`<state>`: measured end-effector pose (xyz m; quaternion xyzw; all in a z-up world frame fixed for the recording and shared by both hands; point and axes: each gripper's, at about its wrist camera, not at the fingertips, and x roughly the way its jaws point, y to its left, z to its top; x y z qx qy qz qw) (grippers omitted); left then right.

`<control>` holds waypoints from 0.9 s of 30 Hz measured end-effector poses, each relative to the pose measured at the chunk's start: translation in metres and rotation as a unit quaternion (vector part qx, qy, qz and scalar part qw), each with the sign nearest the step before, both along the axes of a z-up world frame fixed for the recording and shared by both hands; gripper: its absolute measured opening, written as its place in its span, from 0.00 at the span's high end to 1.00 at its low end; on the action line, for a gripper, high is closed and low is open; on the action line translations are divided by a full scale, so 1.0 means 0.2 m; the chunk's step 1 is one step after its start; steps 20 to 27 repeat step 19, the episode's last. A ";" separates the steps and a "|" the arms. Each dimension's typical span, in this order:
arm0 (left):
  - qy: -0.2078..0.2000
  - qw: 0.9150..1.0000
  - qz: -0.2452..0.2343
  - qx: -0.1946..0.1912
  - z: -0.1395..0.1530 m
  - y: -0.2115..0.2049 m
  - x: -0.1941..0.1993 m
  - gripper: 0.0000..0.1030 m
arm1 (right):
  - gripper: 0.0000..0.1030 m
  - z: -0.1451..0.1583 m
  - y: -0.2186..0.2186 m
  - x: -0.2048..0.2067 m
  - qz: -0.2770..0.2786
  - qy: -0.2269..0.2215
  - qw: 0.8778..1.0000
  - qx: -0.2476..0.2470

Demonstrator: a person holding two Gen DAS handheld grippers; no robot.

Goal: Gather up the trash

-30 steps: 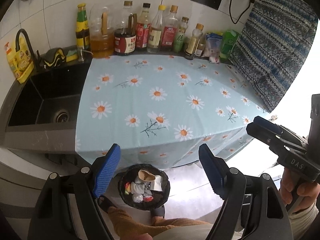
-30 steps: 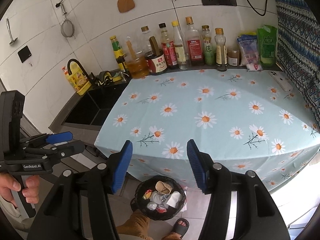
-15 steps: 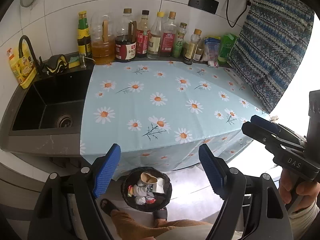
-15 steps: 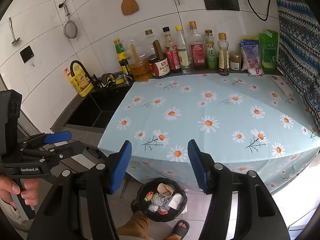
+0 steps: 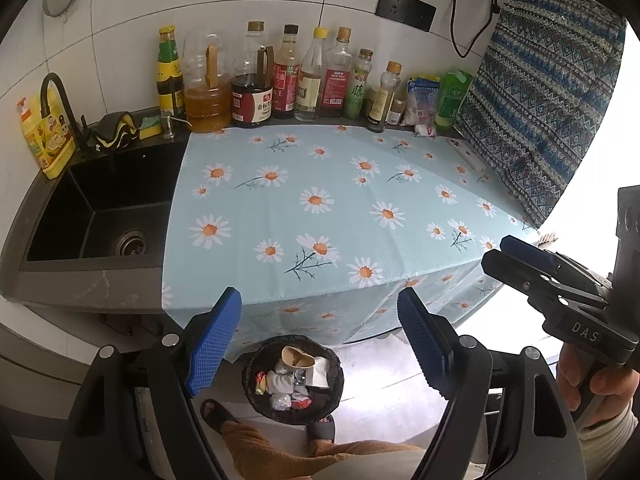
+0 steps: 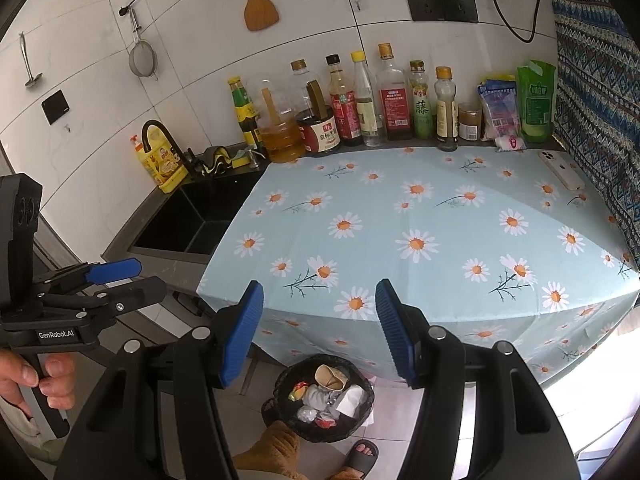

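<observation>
A black trash bin (image 5: 294, 380) stands on the floor below the counter's front edge, holding crumpled paper, wrappers and a cup; it also shows in the right wrist view (image 6: 324, 398). My left gripper (image 5: 320, 336) is open and empty, held above the bin in front of the counter. My right gripper (image 6: 318, 330) is open and empty, beside it at the same height. Each gripper shows in the other's view: the right one (image 5: 520, 258) and the left one (image 6: 124, 276).
The counter carries a daisy-print cloth (image 5: 320, 216). Several bottles (image 5: 288, 76) line the back wall. A black sink (image 5: 96, 208) lies left. A white phone (image 6: 560, 170) lies at the right by a patterned curtain (image 5: 540, 100). My feet in sandals (image 5: 320, 428) stand by the bin.
Both grippers have risen and pulled back a little from the counter, so more of the wall shows. Both stay open and empty.
</observation>
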<state>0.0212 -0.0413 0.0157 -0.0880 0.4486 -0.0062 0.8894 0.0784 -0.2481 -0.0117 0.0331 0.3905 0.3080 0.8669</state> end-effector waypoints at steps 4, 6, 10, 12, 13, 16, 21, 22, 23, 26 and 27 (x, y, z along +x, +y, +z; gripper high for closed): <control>-0.003 1.000 0.001 -0.001 0.01 0.01 0.00 0.24 | 0.43 0.00 0.01 0.00 0.001 -0.002 1.000 -0.004; -0.004 1.000 0.001 -0.002 0.01 0.01 0.00 0.24 | 0.43 0.00 0.01 0.00 0.002 -0.001 1.000 -0.004; -0.003 1.000 0.001 -0.002 0.01 0.01 0.00 0.24 | 0.43 0.00 0.01 -0.01 0.002 -0.001 1.000 -0.003; -0.001 1.000 0.006 -0.005 0.00 0.02 0.00 0.24 | 0.43 0.00 0.01 -0.01 0.001 -0.002 1.000 -0.004; 0.001 1.000 0.007 -0.006 0.00 0.03 0.01 0.24 | 0.43 0.00 0.01 -0.01 0.001 -0.001 1.000 -0.003; 0.003 1.000 0.009 -0.006 -0.01 0.04 0.01 0.24 | 0.43 0.01 0.01 -0.01 0.000 0.000 1.000 -0.003; 0.000 1.000 0.005 -0.008 -0.01 0.03 0.01 0.24 | 0.43 0.01 0.01 0.00 0.000 0.000 1.000 -0.003; 0.000 1.000 0.005 -0.008 -0.01 0.03 0.01 0.24 | 0.43 0.01 0.01 0.00 0.000 0.000 1.000 -0.003; 0.000 1.000 0.005 -0.008 -0.01 0.03 0.01 0.24 | 0.43 0.01 0.01 0.00 0.000 0.000 1.000 -0.003; 0.000 1.000 0.005 -0.008 -0.01 0.03 0.01 0.24 | 0.43 0.01 0.01 0.00 0.000 0.000 1.000 -0.003; 0.000 1.000 0.005 -0.008 -0.01 0.03 0.01 0.24 | 0.43 0.01 0.01 0.00 0.000 0.000 1.000 -0.003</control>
